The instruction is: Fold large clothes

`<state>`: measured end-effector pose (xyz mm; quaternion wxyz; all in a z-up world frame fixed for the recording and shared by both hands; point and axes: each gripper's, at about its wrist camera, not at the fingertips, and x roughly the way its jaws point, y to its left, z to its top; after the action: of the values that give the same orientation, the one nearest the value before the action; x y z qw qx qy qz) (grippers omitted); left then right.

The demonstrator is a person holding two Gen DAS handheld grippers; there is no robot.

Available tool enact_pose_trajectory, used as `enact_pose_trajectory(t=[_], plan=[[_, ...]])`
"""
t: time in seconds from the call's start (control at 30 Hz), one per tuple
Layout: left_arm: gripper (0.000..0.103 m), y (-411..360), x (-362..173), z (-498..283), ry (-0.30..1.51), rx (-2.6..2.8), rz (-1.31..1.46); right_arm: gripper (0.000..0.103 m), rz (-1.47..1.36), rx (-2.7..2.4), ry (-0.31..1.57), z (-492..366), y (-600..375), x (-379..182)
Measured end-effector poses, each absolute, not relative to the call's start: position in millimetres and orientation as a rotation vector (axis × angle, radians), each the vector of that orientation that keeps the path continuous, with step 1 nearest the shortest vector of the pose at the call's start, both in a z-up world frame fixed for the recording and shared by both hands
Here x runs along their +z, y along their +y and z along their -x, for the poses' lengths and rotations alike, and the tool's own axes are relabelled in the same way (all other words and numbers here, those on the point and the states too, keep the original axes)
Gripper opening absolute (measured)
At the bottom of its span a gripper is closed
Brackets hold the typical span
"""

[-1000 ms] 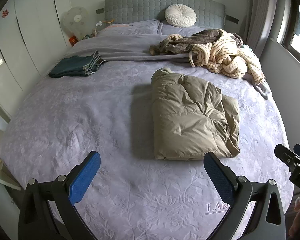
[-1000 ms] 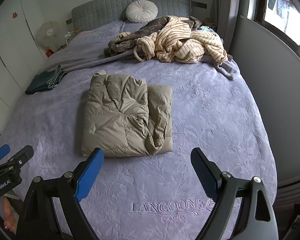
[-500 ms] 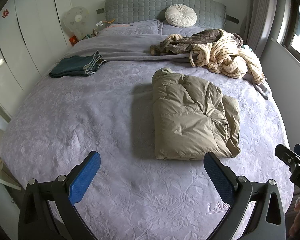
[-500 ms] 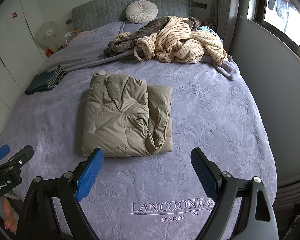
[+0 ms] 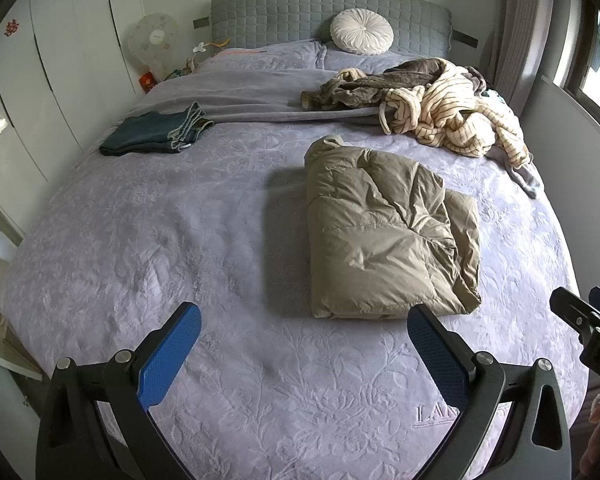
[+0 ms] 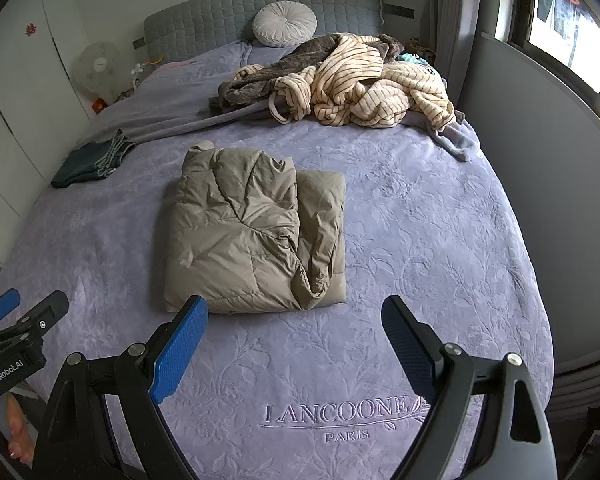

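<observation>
A folded beige puffer jacket (image 5: pixel 384 232) (image 6: pixel 256 232) lies flat in the middle of the lavender bed (image 5: pixel 180 240) (image 6: pixel 420 240). My left gripper (image 5: pixel 304 332) hovers open above the bed's near edge, short of the jacket, with nothing between its blue pads. My right gripper (image 6: pixel 296 328) is open too and empty, just in front of the jacket's near edge. Each gripper shows at the side of the other's view: the right one (image 5: pixel 588 320), the left one (image 6: pixel 20 320).
A heap of unfolded clothes, cream striped robe (image 5: pixel 456 116) (image 6: pixel 368 84) and brown garment, lies at the far right of the bed. Folded dark jeans (image 5: pixel 156 132) (image 6: pixel 92 160) rest at the far left. A round white cushion (image 5: pixel 362 32) leans on the grey headboard. Wall on the right.
</observation>
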<state>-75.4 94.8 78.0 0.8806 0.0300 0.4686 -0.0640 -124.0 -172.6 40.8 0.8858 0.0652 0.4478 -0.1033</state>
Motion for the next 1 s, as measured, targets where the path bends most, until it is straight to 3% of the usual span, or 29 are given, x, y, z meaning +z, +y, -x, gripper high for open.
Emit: enact_pose_trajectory(t=[1.0], plan=[[0.103,97.9,78.5,71.7,0.975,-0.140,-0.064,0.090,-0.137,-0.220,0.932,125.6,-169.0,41.1]])
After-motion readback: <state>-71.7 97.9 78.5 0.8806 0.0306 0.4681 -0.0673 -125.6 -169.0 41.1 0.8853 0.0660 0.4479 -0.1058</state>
